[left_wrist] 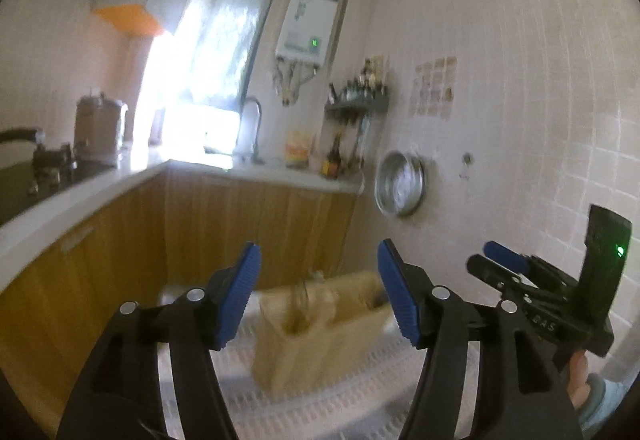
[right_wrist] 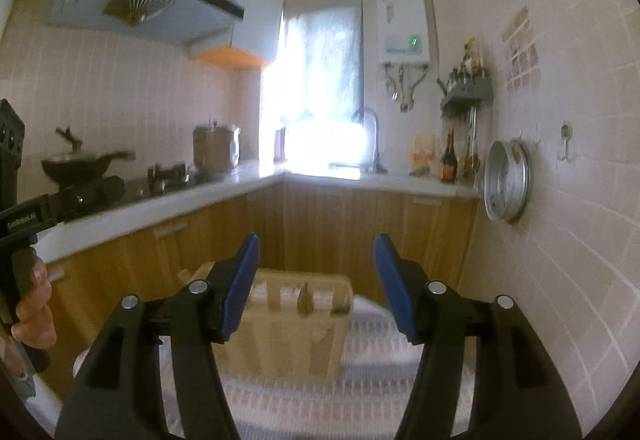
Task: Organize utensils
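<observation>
On left hand-held gripper (right_wrist: pixel 86 195) body, white label reads "GenRobot.AI".

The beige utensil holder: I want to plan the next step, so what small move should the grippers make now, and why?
Probably draw both grippers back a little and look for the next loose utensil. The left gripper and right gripper both stand open with nothing between the pads, and the beige utensil holder ahead on the patterned mat already has something upright in a slot. No loose utensil shows here.
</observation>
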`<state>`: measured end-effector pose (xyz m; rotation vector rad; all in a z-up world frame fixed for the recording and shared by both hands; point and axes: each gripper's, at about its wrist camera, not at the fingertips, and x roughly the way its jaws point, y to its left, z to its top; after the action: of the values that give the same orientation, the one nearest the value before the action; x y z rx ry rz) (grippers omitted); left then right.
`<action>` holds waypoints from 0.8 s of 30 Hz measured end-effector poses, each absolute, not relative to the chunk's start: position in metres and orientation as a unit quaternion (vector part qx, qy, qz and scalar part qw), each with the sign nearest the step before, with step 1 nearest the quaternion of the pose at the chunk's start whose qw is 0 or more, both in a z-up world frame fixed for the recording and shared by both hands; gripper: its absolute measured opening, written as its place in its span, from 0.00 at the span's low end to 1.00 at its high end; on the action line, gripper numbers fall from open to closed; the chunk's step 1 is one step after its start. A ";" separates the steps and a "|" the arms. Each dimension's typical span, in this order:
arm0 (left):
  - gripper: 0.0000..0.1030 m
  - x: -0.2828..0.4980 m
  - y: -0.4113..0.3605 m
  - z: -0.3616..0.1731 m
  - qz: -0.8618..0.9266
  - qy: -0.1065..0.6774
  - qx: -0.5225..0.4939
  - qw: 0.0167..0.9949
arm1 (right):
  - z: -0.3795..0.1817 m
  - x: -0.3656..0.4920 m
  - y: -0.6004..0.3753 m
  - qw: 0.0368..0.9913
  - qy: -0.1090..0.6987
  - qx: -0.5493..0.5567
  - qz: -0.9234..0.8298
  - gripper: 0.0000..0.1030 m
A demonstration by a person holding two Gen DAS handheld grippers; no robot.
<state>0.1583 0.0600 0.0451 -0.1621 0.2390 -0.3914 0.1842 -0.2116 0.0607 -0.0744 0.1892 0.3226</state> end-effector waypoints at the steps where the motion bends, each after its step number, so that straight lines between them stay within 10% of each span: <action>1: 0.57 0.155 0.059 0.042 -0.193 0.132 -0.079 0.969 | 0.058 0.182 -0.211 0.979 0.112 -0.038 0.164 0.55; 16: 0.56 0.180 0.022 -0.104 -0.218 0.433 -0.102 0.869 | -0.064 0.232 -0.233 0.871 0.443 0.009 0.212 0.54; 24: 0.49 0.198 0.011 -0.134 -0.221 0.464 -0.090 0.853 | -0.099 0.234 -0.202 0.856 0.465 -0.070 0.214 0.54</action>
<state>0.1981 0.0111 -0.1337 -0.1899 0.9758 -0.4660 0.2342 -0.2023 -0.0987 -0.1482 0.9783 0.4491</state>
